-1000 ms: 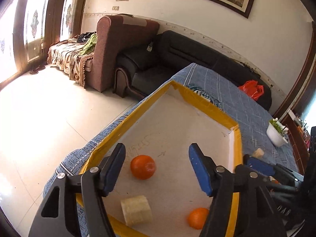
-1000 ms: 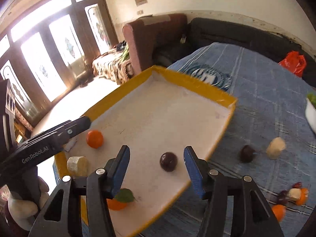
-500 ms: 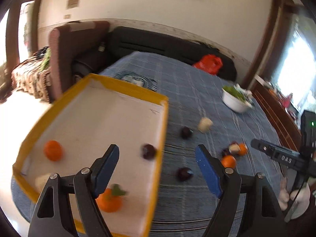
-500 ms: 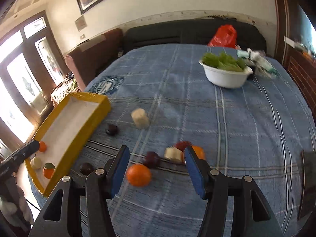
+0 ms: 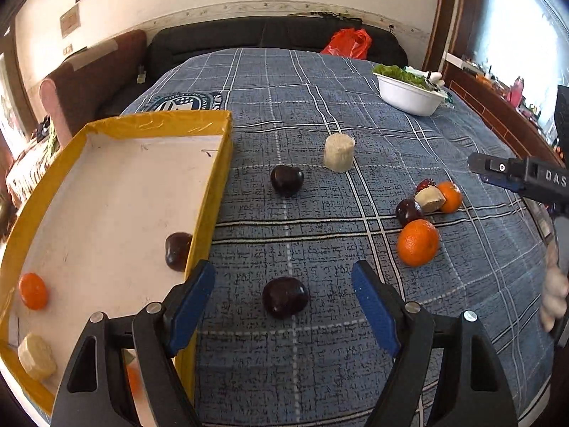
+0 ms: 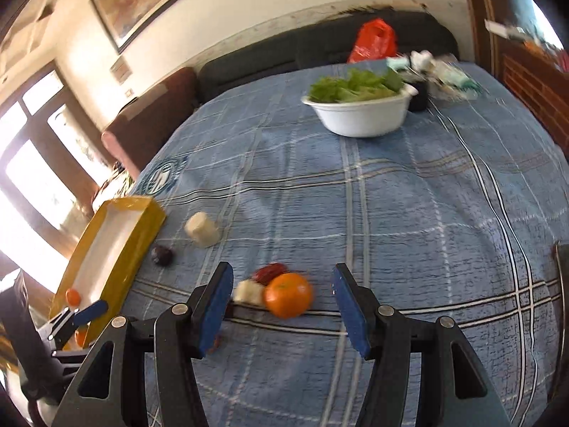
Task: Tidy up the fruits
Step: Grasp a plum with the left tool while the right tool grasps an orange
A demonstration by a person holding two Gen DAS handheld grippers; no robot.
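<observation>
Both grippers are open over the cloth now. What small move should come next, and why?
Probably lower the left gripper onto the dark plum and close. The plum lies on the tablecloth between its open fingers, just outside the yellow tray. The right gripper frames an orange and could follow.

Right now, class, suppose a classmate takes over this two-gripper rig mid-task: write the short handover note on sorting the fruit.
Left gripper: open, empty, fingers framing a dark plum on the cloth beside the yellow tray.
Right gripper: open, empty, aimed at an orange in the small pile.
Done: the tray holds a small orange, a plum, a pale banana piece, and another orange partly hidden behind the left finger.
Left: on the cloth, two plums, an upright banana piece, and the pile with two oranges, a plum, a red piece and a pale piece.
</observation>
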